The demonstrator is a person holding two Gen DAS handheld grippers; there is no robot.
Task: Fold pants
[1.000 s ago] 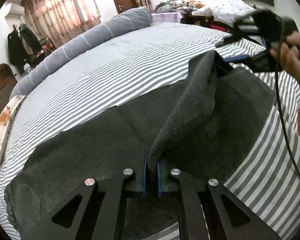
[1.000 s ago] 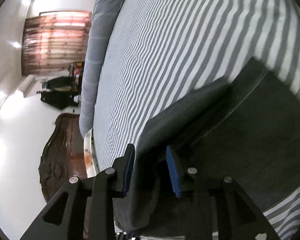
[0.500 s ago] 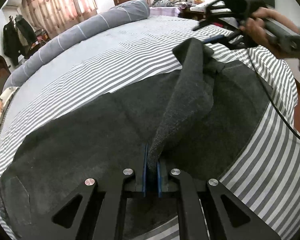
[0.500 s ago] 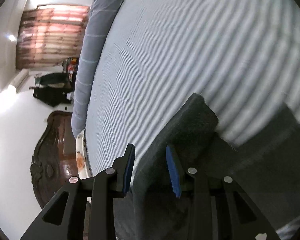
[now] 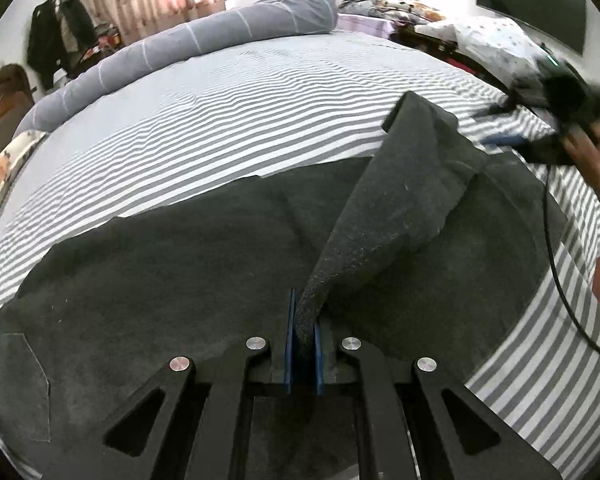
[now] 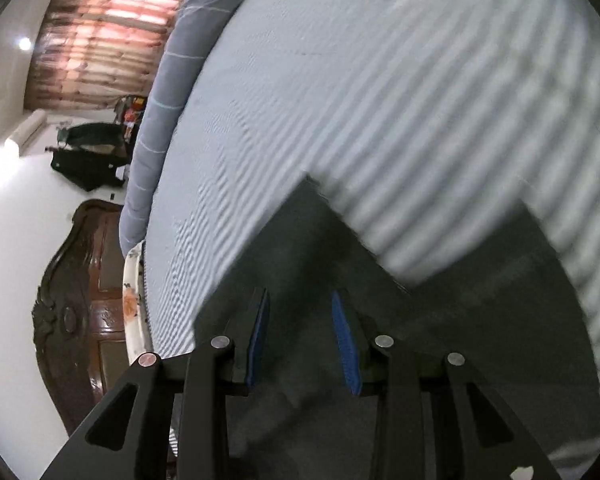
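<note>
Dark grey pants (image 5: 160, 280) lie spread across the striped bed sheet (image 5: 240, 120). My left gripper (image 5: 302, 344) is shut on a raised fold of the pants (image 5: 400, 200), which runs up and to the right. At its far end, my right gripper (image 5: 504, 140) shows blurred, with a hand (image 5: 588, 148) around its grip. In the right wrist view, dark pants fabric (image 6: 480, 300) fills the gap between the blue pads (image 6: 342, 332) of my right gripper (image 6: 300, 340), which is shut on a thick bunch. One corner of the fabric stands up against the sheet (image 6: 380, 100).
A long grey bolster (image 5: 204, 48) runs along the far side of the bed. A carved wooden headboard (image 6: 80, 280) stands at the left. A black cable (image 5: 560, 280) hangs over the right bed edge. Piled bedding (image 5: 400, 4) and hanging coats (image 5: 56, 28) are beyond.
Both grippers have moved with the raised fold still held. In the left wrist view the right gripper has gone right and lower. The right wrist view has swung, and more of the pants shows.
</note>
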